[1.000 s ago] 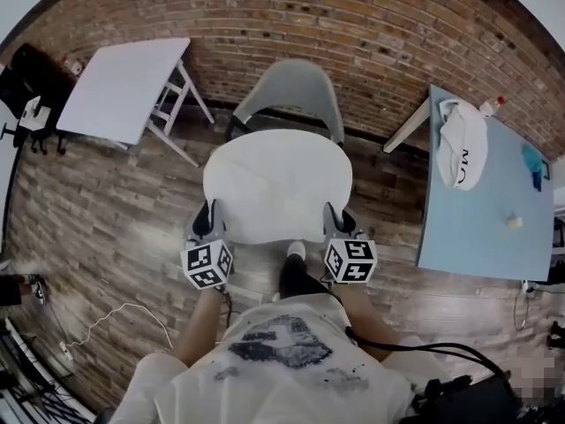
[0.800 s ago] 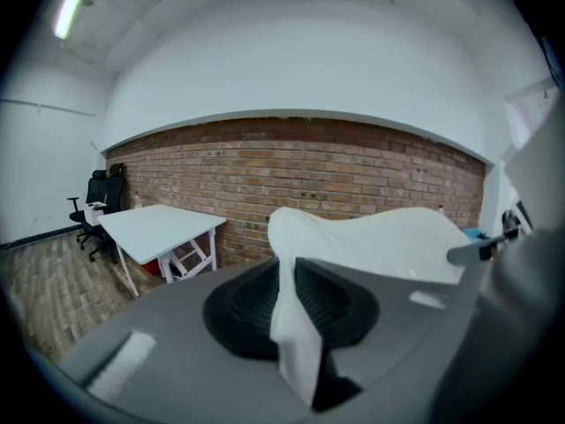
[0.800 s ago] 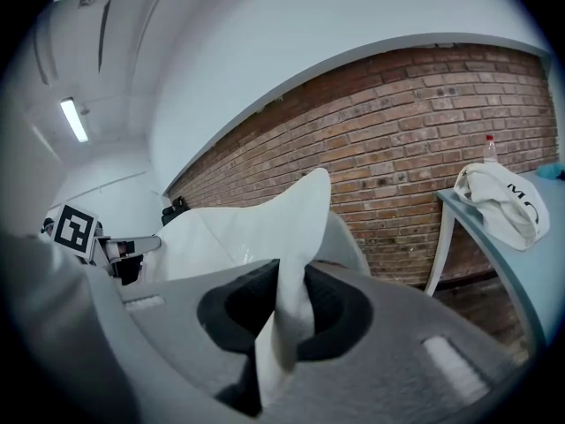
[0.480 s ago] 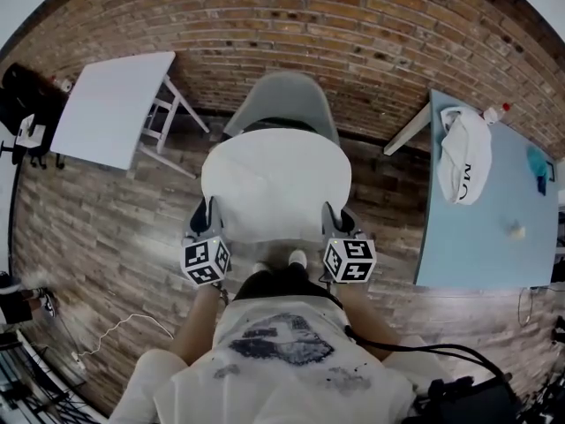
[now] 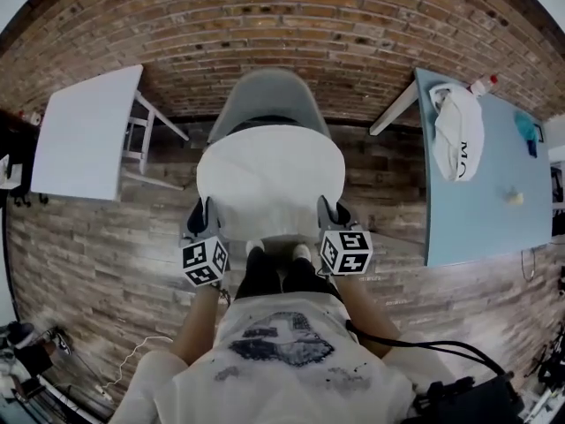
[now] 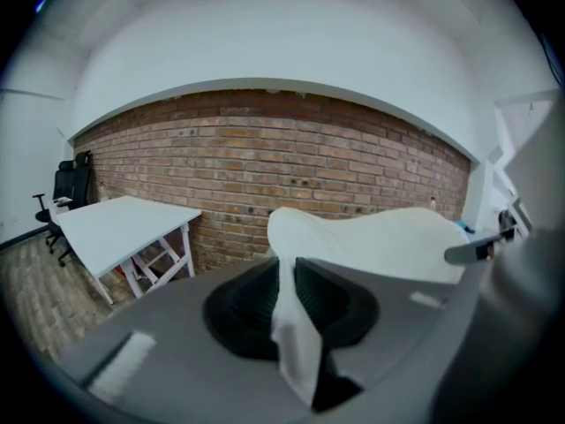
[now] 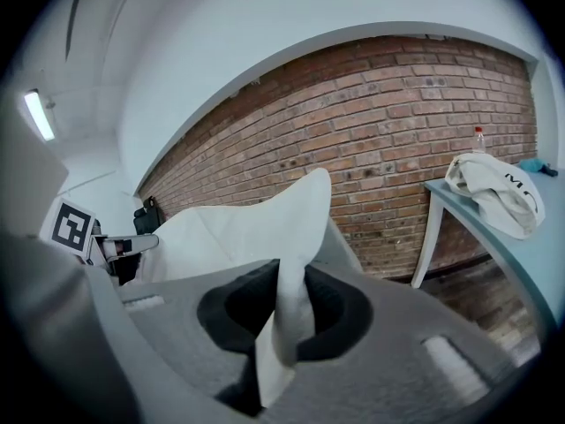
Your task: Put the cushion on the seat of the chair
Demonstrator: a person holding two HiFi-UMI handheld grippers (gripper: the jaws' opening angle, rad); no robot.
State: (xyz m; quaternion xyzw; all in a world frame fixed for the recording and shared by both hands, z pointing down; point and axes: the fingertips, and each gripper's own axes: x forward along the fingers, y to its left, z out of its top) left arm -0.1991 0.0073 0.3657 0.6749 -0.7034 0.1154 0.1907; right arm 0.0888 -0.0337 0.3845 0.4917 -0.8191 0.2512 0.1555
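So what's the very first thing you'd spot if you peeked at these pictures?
The big white cushion, right in the middle, with the left gripper and the right gripper each pinching one side of it in their jaws. Just beyond it a grey chair stands against the red brick wall, and a light blue table sits off to the right.

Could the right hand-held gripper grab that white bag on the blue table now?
Probably not: the right hand-held gripper is shut on the cushion, which the left hand-held gripper also holds, and the white bag lies off to the side.
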